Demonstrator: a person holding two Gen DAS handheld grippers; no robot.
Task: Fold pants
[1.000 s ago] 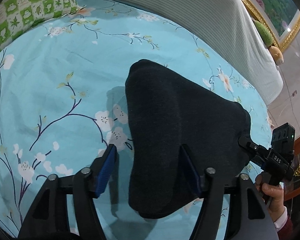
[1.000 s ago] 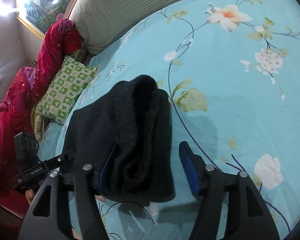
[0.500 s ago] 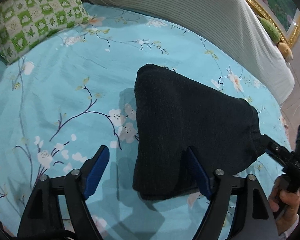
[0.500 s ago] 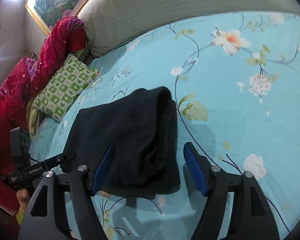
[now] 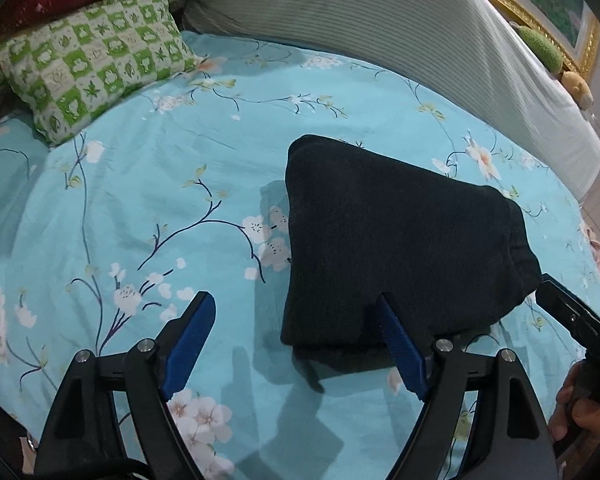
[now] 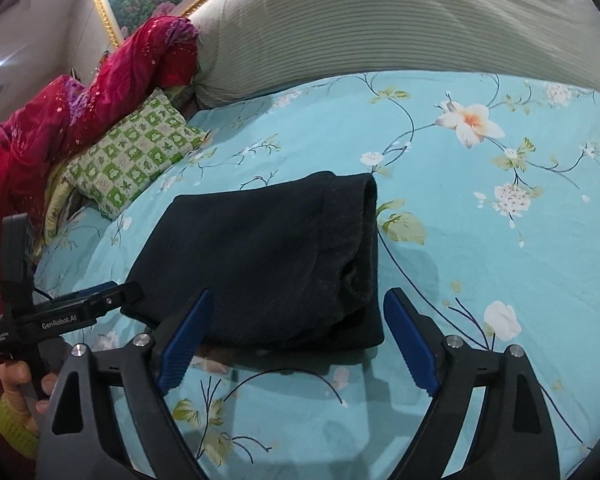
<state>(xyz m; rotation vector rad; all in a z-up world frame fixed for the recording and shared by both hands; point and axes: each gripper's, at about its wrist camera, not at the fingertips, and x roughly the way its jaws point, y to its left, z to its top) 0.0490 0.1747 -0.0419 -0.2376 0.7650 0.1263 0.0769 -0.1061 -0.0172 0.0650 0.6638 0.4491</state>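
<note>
The dark pants (image 5: 392, 236) lie folded in a compact stack on the blue floral bedsheet (image 5: 140, 200). They also show in the right wrist view (image 6: 268, 256). My left gripper (image 5: 296, 340) is open and empty, held just above and before the near left corner of the stack. My right gripper (image 6: 300, 336) is open and empty, held just before the stack's near edge. Each gripper shows at the edge of the other's view, the right one (image 5: 572, 316) and the left one (image 6: 60, 312).
A green checkered pillow (image 5: 92, 60) lies at the back left. A grey striped bolster (image 5: 380, 32) runs along the head of the bed. A red quilt (image 6: 60, 120) is heaped by the pillow. The bed's edge (image 5: 592, 216) drops off at right.
Both grippers have pulled back and up from the folded pants, which dropped flat onto the sheet. The jaws stay open.
</note>
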